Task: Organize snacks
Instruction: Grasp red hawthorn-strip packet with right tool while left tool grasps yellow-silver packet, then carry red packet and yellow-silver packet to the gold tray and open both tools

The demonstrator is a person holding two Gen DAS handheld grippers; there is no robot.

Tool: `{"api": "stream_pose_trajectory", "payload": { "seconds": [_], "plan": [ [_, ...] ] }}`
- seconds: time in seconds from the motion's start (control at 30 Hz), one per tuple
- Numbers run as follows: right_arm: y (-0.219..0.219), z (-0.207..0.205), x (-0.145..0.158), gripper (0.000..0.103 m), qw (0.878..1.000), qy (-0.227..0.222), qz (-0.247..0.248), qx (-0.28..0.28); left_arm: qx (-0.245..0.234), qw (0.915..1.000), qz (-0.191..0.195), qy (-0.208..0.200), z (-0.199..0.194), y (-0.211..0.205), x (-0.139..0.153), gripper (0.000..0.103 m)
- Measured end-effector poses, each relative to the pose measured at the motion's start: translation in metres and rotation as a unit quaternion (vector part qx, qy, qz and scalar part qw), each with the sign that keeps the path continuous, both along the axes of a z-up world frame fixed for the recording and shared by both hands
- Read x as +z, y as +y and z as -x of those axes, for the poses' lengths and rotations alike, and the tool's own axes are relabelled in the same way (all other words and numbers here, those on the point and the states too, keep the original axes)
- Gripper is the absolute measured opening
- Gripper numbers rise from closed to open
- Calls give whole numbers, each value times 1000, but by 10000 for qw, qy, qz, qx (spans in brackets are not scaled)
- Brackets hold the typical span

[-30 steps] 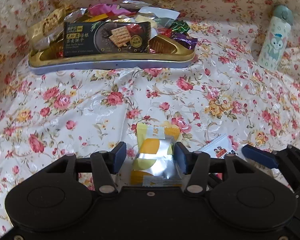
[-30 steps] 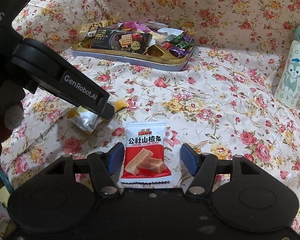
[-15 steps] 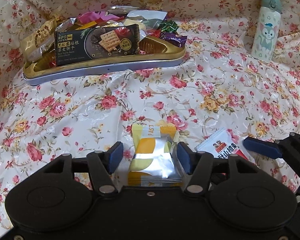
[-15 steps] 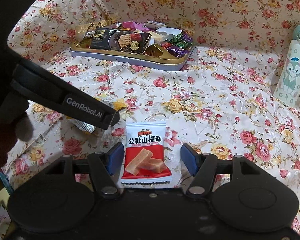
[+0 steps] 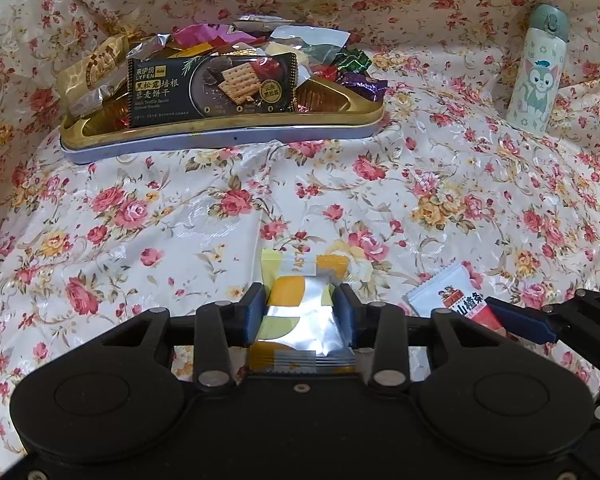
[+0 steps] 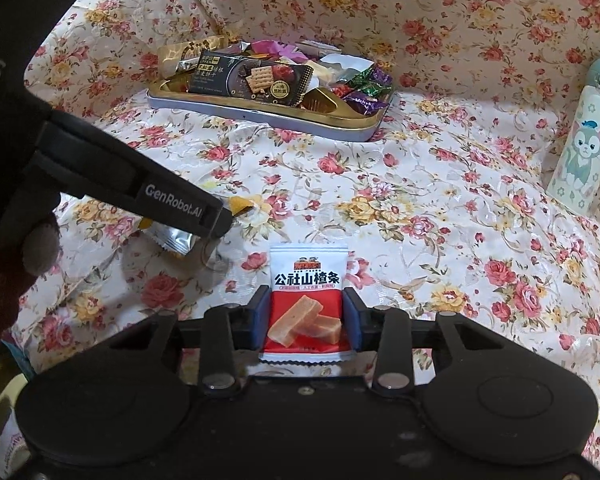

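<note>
A yellow and silver snack packet [image 5: 296,280] lies on the flowered cloth between the blue pads of my left gripper [image 5: 300,310]. Its jaws are closing, and both pads touch the packet's sides. A red and white haw-strip packet [image 6: 306,276] lies flat between the pads of my right gripper [image 6: 305,314], whose jaws are closing too and meet its edges. The gold-lined snack tray [image 5: 220,132] stands at the far left, heaped with wrapped sweets and a dark cracker pack [image 5: 212,88]. In the right wrist view the left gripper's finger [image 6: 180,204] covers part of the yellow packet [image 6: 172,240].
A white cartoon-cat bottle [image 5: 536,72] stands upright at the far right, also the bottle [image 6: 584,148] in the right wrist view. Flowered cloth [image 5: 420,184] covers the whole surface and rises at the back. A gloved hand [image 6: 32,248] holds the left gripper.
Both grippers' jaws have narrowed from wide apart until the pads reach their packets. The left gripper also shifted slightly, so the tray and bottle sit a little differently in its view.
</note>
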State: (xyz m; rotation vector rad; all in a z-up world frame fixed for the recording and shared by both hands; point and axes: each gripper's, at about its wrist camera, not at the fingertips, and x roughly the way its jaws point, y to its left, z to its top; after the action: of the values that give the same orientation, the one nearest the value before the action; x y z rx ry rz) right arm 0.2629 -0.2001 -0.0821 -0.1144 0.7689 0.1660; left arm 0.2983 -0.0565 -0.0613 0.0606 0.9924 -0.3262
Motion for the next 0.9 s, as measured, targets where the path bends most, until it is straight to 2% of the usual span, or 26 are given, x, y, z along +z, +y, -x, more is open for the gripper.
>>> {"api": "stream_pose_trajectory", "payload": {
  "seconds": [0.17,0.43,0.9],
  "plan": [
    [-3,3,3,38,9999,104,-80,-98,54,9998,150,82,4,7,5,46],
    [-7,15,10,37,9993,131,-210,-272,66,9998,201,-5,20,13,21,46],
    [-3,66,49,37,9984,-217,-417,-298,101,9998,127,-66,73,24,52,46]
  ]
}}
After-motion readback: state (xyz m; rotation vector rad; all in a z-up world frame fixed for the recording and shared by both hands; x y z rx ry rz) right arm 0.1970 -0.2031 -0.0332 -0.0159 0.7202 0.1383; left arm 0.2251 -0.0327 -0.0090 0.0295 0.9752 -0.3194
